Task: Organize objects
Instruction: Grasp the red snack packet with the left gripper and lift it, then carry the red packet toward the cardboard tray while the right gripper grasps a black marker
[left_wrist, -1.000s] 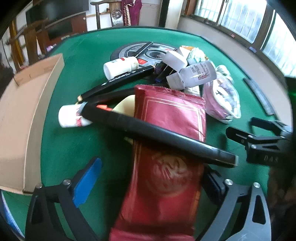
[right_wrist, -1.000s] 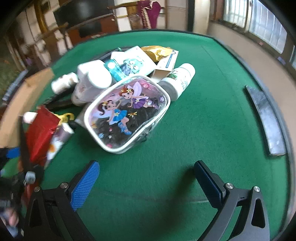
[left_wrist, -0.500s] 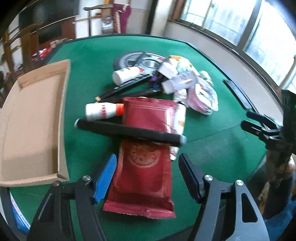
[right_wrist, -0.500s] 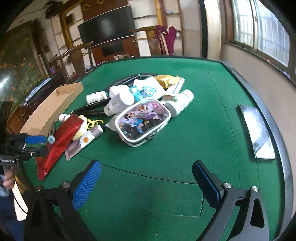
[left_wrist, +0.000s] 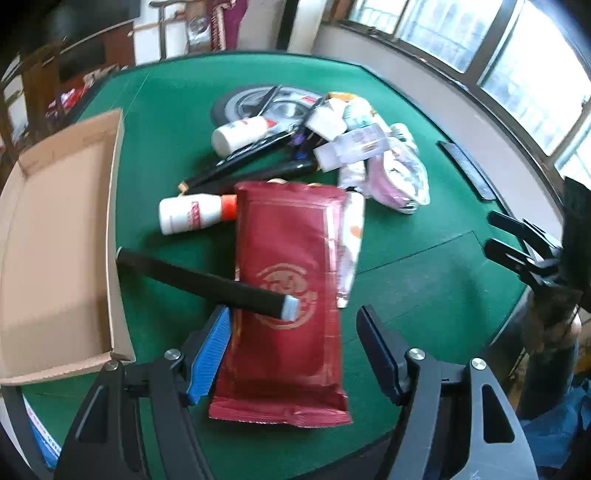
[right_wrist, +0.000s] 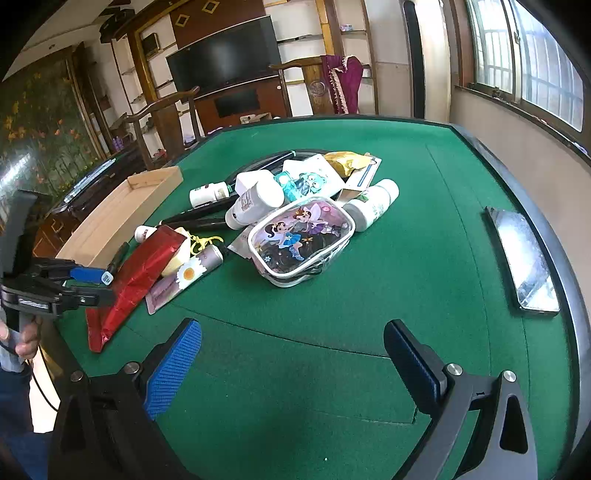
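A dark red foil packet (left_wrist: 288, 295) lies on the green felt table (left_wrist: 424, 277), and my left gripper (left_wrist: 293, 317) hovers over its near half, open, pads clear of it. A black stick (left_wrist: 199, 282) lies slanted across the packet, one end by my left blue pad (left_wrist: 210, 350); I cannot tell if it touches. Behind is a pile: a white bottle with an orange cap (left_wrist: 192, 214), tubes, and a cartoon pouch (right_wrist: 301, 240). My right gripper (right_wrist: 293, 328) is open over bare felt, short of the pouch. The left gripper (right_wrist: 96, 286) shows at far left there.
An open cardboard box (left_wrist: 55, 240) sits left of the packet, its long wall next to the stick's far end. A phone (right_wrist: 524, 258) lies near the table's right rim. A person's hand (right_wrist: 22, 336) holds the left gripper. Chairs and a TV cabinet stand beyond the table.
Both grippers have drawn back and up from the pile, so more of the table shows. The left jaws have narrowed a little. The black stick has swung, its far end toward the box.
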